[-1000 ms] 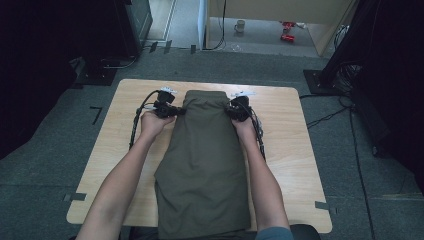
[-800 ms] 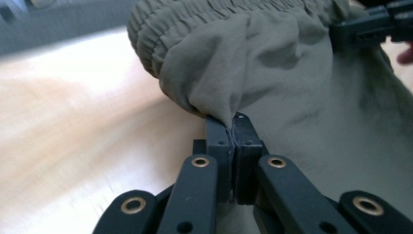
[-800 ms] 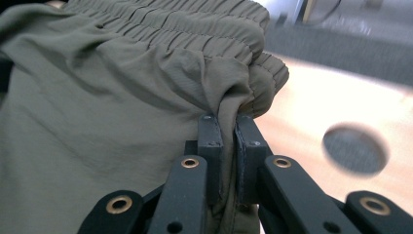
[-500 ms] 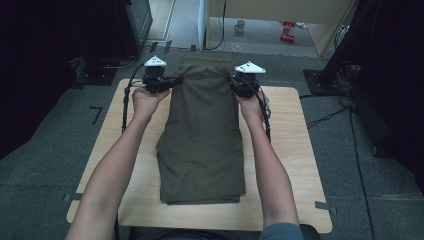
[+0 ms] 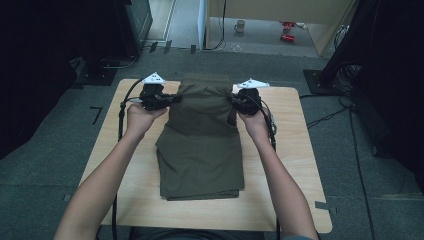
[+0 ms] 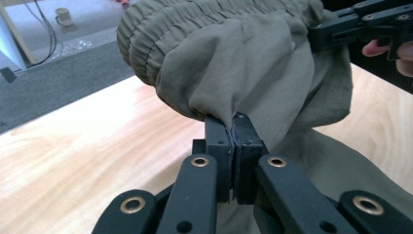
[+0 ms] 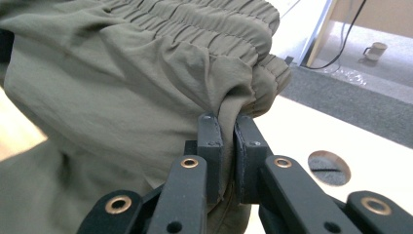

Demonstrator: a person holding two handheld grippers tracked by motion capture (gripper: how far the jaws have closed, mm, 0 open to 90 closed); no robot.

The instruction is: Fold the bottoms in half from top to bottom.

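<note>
A pair of olive-green trousers (image 5: pixel 202 145) lies lengthwise down the middle of a pale wooden table (image 5: pixel 295 165), its long axis running from the person's edge toward the far edge. The elastic, gathered waistband (image 5: pixel 206 79) points away from the person and is lifted off the table top, while the folded leg end rests flat near the person's side. The left gripper (image 5: pixel 172 99) pinches the left side of the cloth just below the waistband, its two black jaws pressed together with a thin fold of fabric between them, as the left gripper view (image 6: pixel 233 141) shows up close. The right gripper (image 5: pixel 233 100) clamps the right side at the same height; in the right gripper view (image 7: pixel 228 146) its jaws stand narrow, with a bunch of fabric caught between them. Both forearms reach in from the near edge, one on each side of the trousers. Beyond the table is grey carpeted floor (image 5: pixel 60 165), and a mug (image 5: pixel 240 25) stands on the paler floor farther off.
</note>
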